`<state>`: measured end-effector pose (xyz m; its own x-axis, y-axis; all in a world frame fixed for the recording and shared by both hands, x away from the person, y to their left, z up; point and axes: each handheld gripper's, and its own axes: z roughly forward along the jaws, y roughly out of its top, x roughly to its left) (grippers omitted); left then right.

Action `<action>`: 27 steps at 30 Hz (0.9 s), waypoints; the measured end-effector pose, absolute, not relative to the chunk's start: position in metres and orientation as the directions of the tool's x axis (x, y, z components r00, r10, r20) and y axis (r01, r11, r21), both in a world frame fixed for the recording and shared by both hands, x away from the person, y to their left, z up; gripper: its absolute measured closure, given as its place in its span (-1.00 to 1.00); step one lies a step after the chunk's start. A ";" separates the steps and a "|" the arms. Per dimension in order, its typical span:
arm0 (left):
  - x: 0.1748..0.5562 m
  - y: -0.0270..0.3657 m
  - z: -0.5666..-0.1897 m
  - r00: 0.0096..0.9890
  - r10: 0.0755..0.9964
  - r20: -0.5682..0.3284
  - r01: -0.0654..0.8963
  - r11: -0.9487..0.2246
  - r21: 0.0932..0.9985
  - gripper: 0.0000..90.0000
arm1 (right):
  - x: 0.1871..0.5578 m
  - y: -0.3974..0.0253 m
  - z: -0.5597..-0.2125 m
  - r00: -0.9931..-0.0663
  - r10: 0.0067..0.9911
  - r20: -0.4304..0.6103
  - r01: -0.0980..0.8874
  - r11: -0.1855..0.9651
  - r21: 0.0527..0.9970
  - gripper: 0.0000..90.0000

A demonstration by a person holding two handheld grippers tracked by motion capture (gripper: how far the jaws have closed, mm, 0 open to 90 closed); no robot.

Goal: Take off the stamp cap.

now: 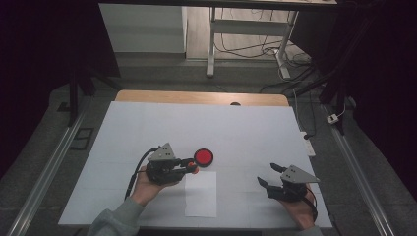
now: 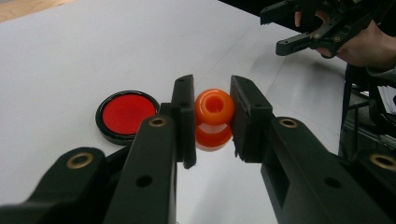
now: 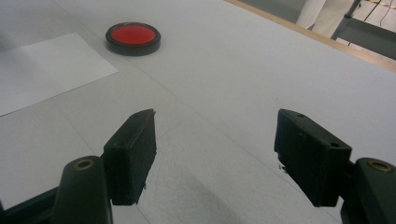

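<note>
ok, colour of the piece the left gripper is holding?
Orange, glossy. The knob-shaped piece shows best in the left gripper view, clamped in the left gripper.

Red disc [image 1: 203, 157] sat just right of left gripper [image 1: 189, 166] and its orange piece [image 2: 214, 116], blocking that side, flat paper sheet [image 1: 200, 193] near, no barrier, right gripper [image 1: 270, 175] well apart, wide bare table [image 1: 246, 128] far and between.

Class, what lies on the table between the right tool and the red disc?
Bare white table between the right tool and red disc, seen in the right gripper view.
</note>
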<state>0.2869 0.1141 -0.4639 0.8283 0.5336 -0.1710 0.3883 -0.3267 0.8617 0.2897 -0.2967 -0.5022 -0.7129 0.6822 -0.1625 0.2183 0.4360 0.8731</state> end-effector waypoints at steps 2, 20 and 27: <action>0.288 0.114 -0.465 0.829 0.534 -0.166 0.387 -0.332 0.861 0.60 | 0.290 -0.297 -0.501 -0.705 0.690 -0.160 0.225 0.432 0.873 -0.36; 0.288 0.114 -0.464 0.835 0.525 -0.162 0.374 -0.326 0.868 0.60 | 0.299 -0.269 -0.486 -0.716 0.683 -0.145 0.237 0.432 0.870 -0.40; 0.289 0.112 -0.465 0.833 0.529 -0.160 0.375 -0.328 0.867 0.60 | 0.303 -0.252 -0.473 -0.727 0.672 -0.140 0.231 0.432 0.872 -0.36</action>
